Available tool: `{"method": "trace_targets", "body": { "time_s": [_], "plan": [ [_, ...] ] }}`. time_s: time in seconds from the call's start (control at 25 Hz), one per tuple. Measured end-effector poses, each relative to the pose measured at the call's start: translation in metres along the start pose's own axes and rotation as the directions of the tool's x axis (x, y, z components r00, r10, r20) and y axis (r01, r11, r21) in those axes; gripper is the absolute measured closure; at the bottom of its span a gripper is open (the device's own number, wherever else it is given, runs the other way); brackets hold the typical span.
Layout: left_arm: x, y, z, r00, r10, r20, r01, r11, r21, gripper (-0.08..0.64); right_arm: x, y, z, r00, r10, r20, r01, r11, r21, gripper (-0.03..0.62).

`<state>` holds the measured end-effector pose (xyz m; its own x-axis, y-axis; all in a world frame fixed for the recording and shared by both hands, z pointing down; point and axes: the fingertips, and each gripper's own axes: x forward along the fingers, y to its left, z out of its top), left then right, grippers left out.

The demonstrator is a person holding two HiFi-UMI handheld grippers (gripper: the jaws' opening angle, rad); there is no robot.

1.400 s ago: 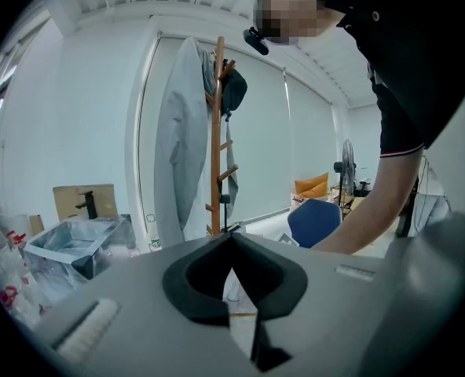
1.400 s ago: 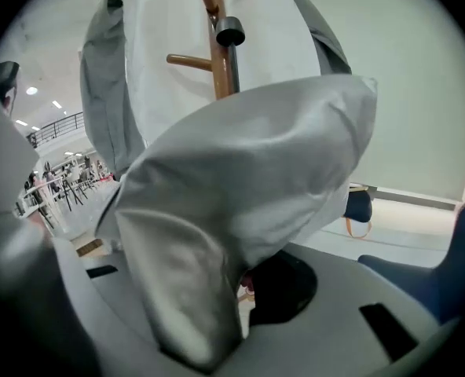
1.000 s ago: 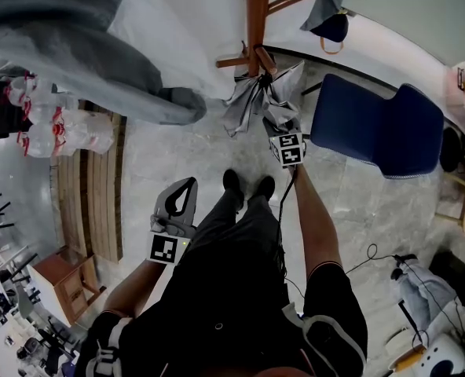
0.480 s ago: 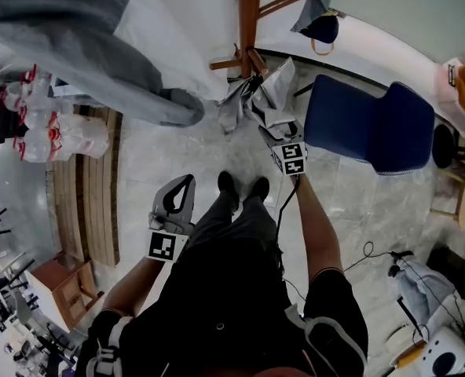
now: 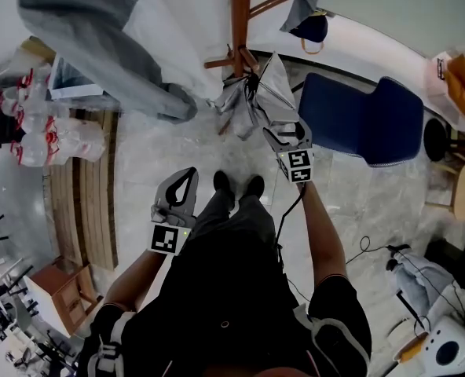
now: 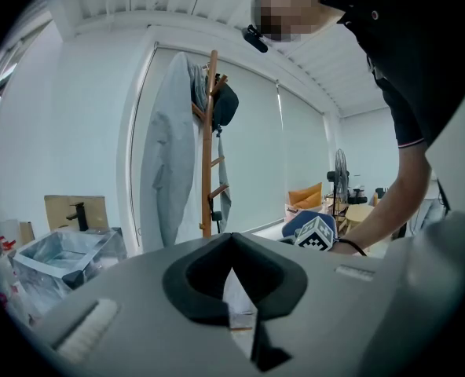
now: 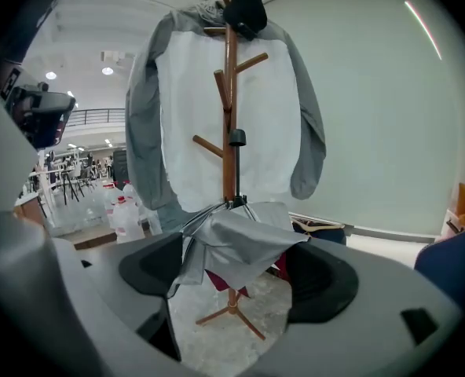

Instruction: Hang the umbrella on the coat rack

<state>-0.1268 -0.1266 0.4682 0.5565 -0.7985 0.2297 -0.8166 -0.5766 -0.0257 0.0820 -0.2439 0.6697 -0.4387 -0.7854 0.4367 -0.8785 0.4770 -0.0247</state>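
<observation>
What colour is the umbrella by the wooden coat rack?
Silvery grey; the umbrella shows best in the right gripper view.

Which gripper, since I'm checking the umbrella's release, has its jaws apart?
The right gripper: its jaws have just been opening and stand wide, the grey fabric umbrella hanging in the gap, unpressed. On the left gripper the tips meet.
</observation>
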Motion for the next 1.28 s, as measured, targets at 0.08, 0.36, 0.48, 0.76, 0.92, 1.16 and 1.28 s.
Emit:
{"method": "trace_targets", "body": {
  "time_s": [0.08,0.36,0.48,0.76,0.92,1.16,1.28],
  "plan": [
    [0.001,-0.001,0.004,1.0,-0.004,0.008,0.004,1.0,0.005,0.558,-0.007,-0.005,-0.003,1.0,-0.017,-0.021,0.017,1.0,-0.018,0.175],
    [-0.002,-0.004,0.019,0.999,-0.011,0.038,0.01,1.0,0.013,0.558,-0.04,-0.007,0.003,0.998,-0.056,-0.02,0.055,0.998,-0.035,0.177],
    [-0.003,-0.005,0.022,0.999,-0.013,0.043,0.012,1.0,0.025,0.558,-0.052,-0.006,0.021,0.998,-0.058,0.012,0.059,0.997,-0.042,0.184],
    [-0.003,-0.009,0.032,0.997,-0.011,0.07,0.009,0.999,0.035,0.558,-0.093,0.005,0.067,0.994,-0.061,0.093,0.065,0.997,-0.034,0.206],
    [-0.001,-0.009,0.04,0.996,-0.005,0.09,0.002,0.999,0.036,0.558,-0.118,0.012,0.096,0.99,-0.064,0.123,0.067,0.998,-0.018,0.233],
    [-0.002,-0.004,0.047,0.994,0.008,0.113,-0.012,0.999,0.036,0.558,-0.154,0.024,0.139,0.978,-0.085,0.193,0.095,0.994,-0.044,0.327],
    [-0.003,-0.001,0.051,0.992,0.021,0.121,-0.025,0.999,0.036,0.558,-0.172,0.032,0.157,0.97,-0.093,0.223,0.106,0.993,-0.047,0.358]
  ]
}}
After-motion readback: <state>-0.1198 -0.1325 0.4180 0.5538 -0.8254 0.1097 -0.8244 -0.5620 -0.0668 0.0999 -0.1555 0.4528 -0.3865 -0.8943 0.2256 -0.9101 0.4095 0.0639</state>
